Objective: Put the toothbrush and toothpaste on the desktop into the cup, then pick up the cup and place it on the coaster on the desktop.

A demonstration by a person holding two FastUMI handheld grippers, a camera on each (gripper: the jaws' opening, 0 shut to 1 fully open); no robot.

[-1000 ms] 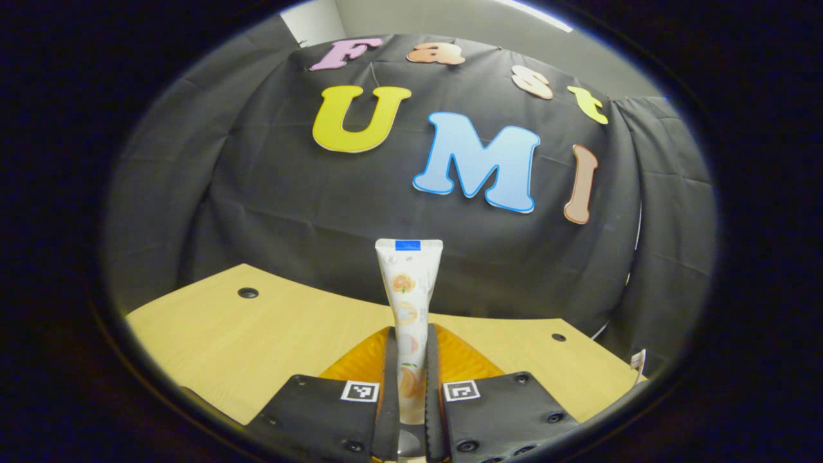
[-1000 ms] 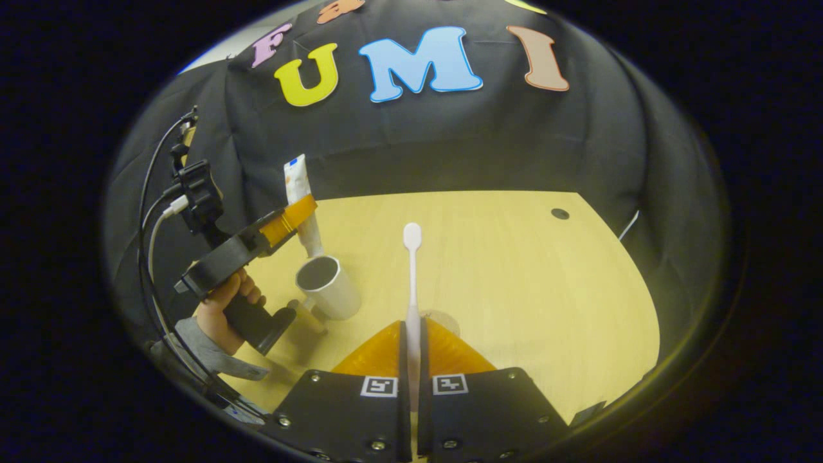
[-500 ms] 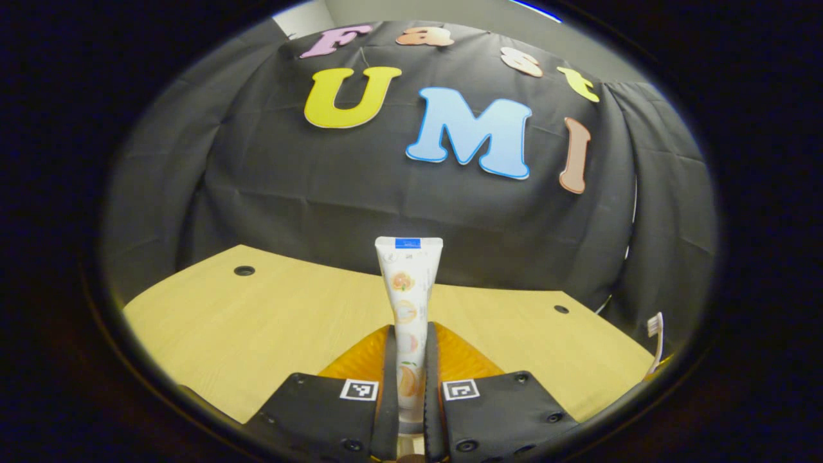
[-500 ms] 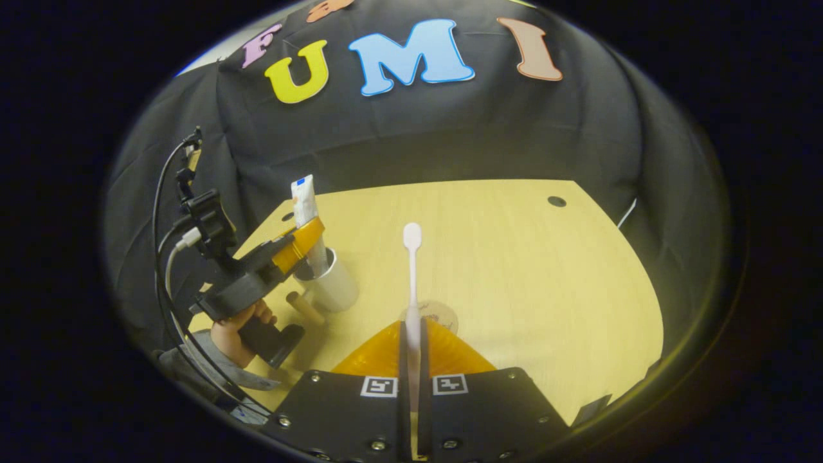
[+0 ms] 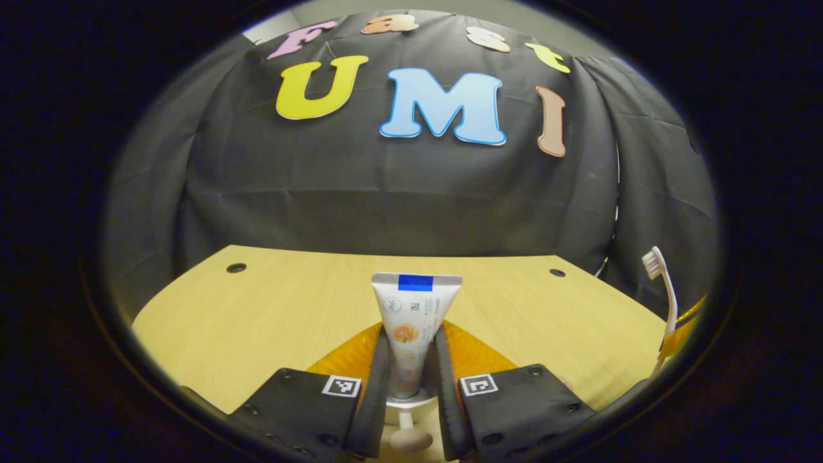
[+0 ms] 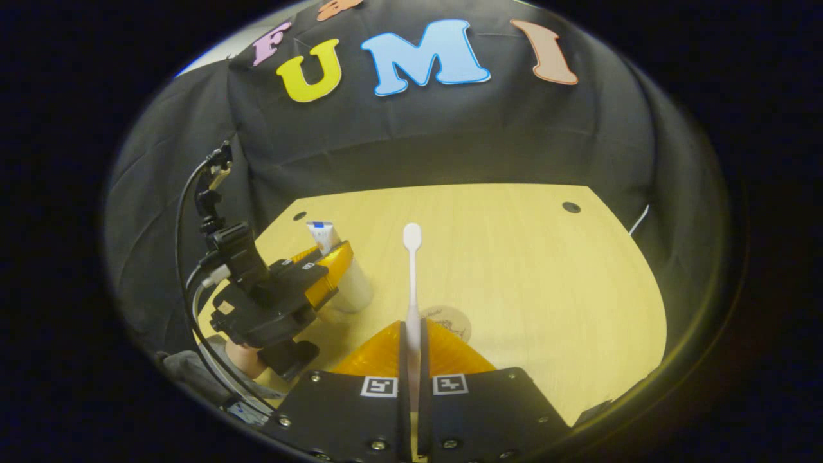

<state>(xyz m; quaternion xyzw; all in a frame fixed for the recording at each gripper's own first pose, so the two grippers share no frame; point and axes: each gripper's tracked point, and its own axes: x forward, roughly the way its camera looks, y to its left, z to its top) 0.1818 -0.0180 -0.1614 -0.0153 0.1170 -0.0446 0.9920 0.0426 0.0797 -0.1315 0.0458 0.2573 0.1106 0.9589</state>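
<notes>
A: In the left gripper view, where did the toothpaste (image 5: 415, 321) stand?

B: It stood upright between the fingers of the left gripper (image 5: 411, 379), its crimped end up and its lower end inside the white cup (image 5: 405, 404), whose rim showed just below the fingers. The jaws had parted somewhat; whether the fingers pressed on the tube could not be told.

A: And in the right gripper view?

B: The left gripper (image 6: 321, 276) hovered over the cup (image 6: 357, 292) at the left part of the desktop (image 6: 514, 270), with the toothpaste (image 6: 321, 235) rising above its fingers. A hand (image 6: 247, 357) in a grey sleeve (image 6: 186, 373) gripped the handle from below, and cables ran up from the gripper's rear.

A: What did the right gripper (image 6: 413, 360) carry?

B: Its jaws were narrow and closed on the handle of the toothbrush (image 6: 411, 276), which pointed forward above the desktop. The round coaster (image 6: 450, 318) lay just ahead of its fingers, to the right of the cup and apart from it.

A: Was the toothbrush seen from the left gripper?

B: Yes; the toothbrush (image 5: 662, 289) appeared at the right edge, bristled head up.
</notes>
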